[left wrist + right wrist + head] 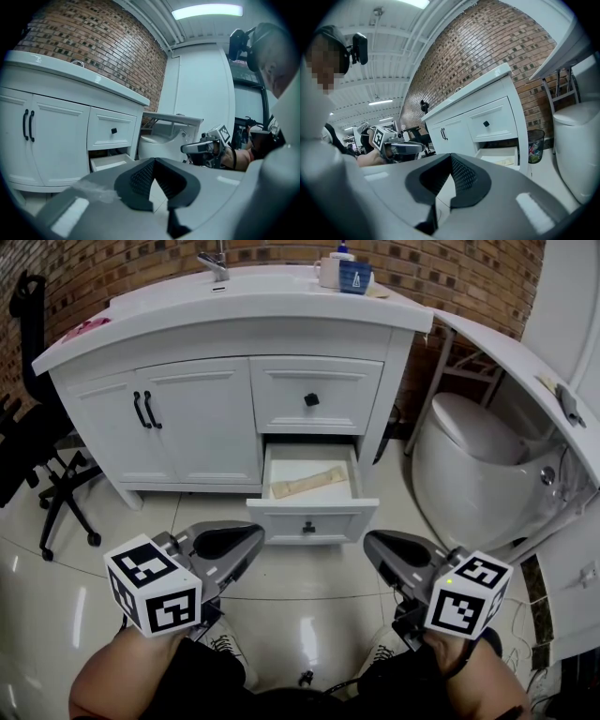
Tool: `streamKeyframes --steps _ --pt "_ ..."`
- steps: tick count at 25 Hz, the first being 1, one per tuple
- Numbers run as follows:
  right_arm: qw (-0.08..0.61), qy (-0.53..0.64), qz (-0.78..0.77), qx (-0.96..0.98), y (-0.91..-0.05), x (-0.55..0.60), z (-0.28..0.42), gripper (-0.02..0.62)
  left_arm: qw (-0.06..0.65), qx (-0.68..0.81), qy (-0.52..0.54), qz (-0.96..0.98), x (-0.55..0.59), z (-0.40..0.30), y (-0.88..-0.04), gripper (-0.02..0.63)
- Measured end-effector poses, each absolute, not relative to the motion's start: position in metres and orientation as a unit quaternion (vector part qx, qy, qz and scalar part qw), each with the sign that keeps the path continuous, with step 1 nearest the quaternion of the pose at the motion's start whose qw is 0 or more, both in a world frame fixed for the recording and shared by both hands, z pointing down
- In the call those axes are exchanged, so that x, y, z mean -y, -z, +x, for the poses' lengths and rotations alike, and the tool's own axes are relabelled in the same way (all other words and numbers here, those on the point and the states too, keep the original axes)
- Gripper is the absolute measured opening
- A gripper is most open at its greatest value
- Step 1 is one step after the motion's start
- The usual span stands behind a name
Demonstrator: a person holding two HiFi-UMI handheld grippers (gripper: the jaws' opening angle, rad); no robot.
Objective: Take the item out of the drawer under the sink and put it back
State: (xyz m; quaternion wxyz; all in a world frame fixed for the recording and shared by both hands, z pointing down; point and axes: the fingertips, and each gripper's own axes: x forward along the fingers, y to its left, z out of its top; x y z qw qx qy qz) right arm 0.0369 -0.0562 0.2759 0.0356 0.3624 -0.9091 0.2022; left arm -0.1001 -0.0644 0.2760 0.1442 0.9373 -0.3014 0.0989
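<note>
Fingers point(140, 180) on the left gripper point(246, 542) and right gripper point(380, 547) were shut tight, empty. Ahead, between them, the long flat tan wooden-looking strip point(307, 483) lay in the open white bottom drawer point(309, 517), long axis crosswise, right end angled farther away.

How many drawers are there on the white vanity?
2. The upper drawer is closed. The lower drawer, directly below it, is pulled open with a long tan item lying inside. None appear hidden.

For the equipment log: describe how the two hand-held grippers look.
The left gripper and the right gripper match: smooth grey shells, black textured pads inside the jaws. Each bears a white cube with black square markers. The forearms show no sleeves.
</note>
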Motion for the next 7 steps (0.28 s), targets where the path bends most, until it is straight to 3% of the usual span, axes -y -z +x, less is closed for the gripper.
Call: streamKeyframes --steps 7 --pt "0.036 -0.202 0.361 0.910 -0.2770 0.0547 0.0365 0.005 0.144 0.301 -0.098 0.937 0.0642 -0.0997 -0.2769 0.006"
